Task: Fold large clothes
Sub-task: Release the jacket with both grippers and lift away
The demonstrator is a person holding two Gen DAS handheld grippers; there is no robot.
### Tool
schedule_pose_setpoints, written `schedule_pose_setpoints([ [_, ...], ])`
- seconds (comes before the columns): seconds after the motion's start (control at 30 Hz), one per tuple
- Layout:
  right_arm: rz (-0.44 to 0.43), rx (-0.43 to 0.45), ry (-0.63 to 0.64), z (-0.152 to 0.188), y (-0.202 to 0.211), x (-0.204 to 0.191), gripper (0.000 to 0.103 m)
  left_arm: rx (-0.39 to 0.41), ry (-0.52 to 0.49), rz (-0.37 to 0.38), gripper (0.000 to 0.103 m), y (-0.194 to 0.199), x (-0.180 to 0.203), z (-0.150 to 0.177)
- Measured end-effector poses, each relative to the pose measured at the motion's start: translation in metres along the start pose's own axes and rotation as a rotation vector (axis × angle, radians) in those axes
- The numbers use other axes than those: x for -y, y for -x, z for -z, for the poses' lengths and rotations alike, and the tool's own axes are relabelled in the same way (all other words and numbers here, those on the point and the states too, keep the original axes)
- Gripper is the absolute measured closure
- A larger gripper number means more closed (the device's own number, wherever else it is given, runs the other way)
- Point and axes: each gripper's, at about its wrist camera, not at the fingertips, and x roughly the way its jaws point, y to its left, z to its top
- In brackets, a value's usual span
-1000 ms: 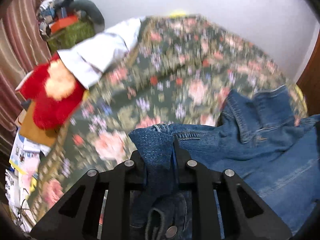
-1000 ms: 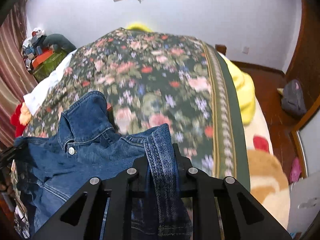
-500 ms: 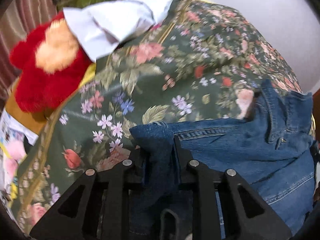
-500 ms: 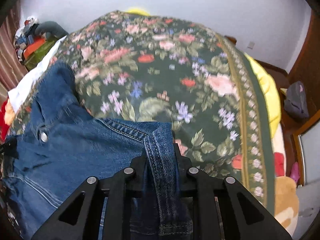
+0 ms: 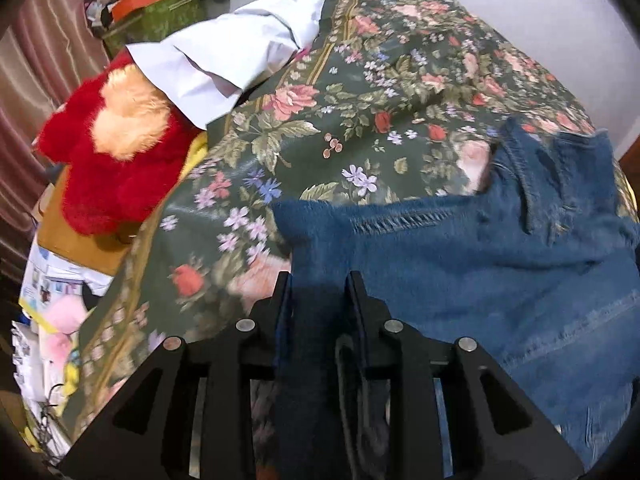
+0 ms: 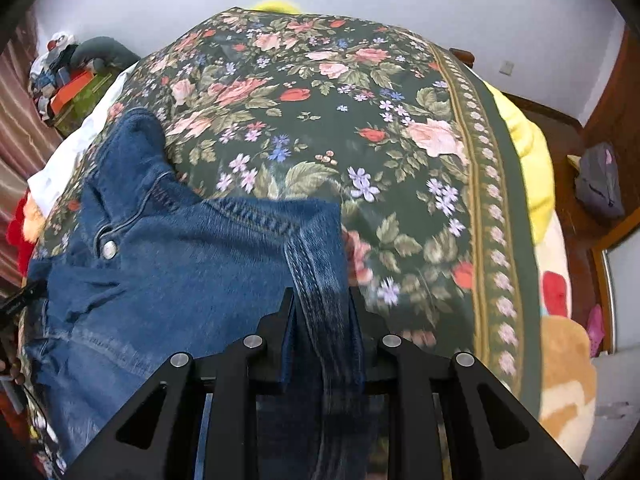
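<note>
A blue denim jacket (image 5: 460, 256) lies spread over the floral bedspread (image 5: 360, 92), collar up at the right in the left wrist view. My left gripper (image 5: 318, 280) is shut on the jacket's left edge. In the right wrist view the jacket (image 6: 168, 264) spreads to the left, its collar and a metal button (image 6: 109, 249) at the upper left. My right gripper (image 6: 320, 296) is shut on the jacket's right edge, along a stitched seam. The bedspread (image 6: 340, 100) stretches beyond it.
A red and cream plush toy (image 5: 116, 152) and a white cloth (image 5: 240, 56) lie at the bed's left side, with piled boxes (image 5: 152, 4) behind. A yellow blanket (image 6: 524, 148) and plush pillow (image 6: 560, 360) edge the right side. A grey bag (image 6: 600, 180) sits on the floor.
Both grippers have lowered and moved forward with the jacket, which now lies flatter and wider across the bedspread. Both stay shut on its edges.
</note>
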Motion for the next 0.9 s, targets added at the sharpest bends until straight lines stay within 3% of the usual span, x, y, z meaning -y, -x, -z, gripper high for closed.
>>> schedule_pose_setpoints([
  [0.23,0.002,0.042,0.075,0.026,0.066,-0.016,0.084,0.069,-0.044,0.003,0.073,0.079,-0.003,0.024],
  [0.3,0.039,0.067,0.105,0.035,0.086,-0.024,0.084,0.096,-0.067,0.004,0.069,0.1,0.001,0.032],
  [0.37,0.057,0.101,0.146,0.046,0.108,-0.031,0.084,0.136,-0.087,0.018,0.056,0.126,0.004,0.042],
  [0.53,0.063,0.169,0.199,0.075,0.158,-0.04,0.084,0.22,-0.145,0.047,0.045,0.176,0.015,0.071],
  [0.67,0.009,0.197,0.209,0.106,0.192,-0.043,0.084,0.242,-0.162,0.092,0.029,0.199,0.024,0.101],
  [0.9,-0.016,0.164,0.229,0.168,0.208,-0.048,0.084,0.196,-0.163,0.111,0.021,0.202,0.023,0.152],
])
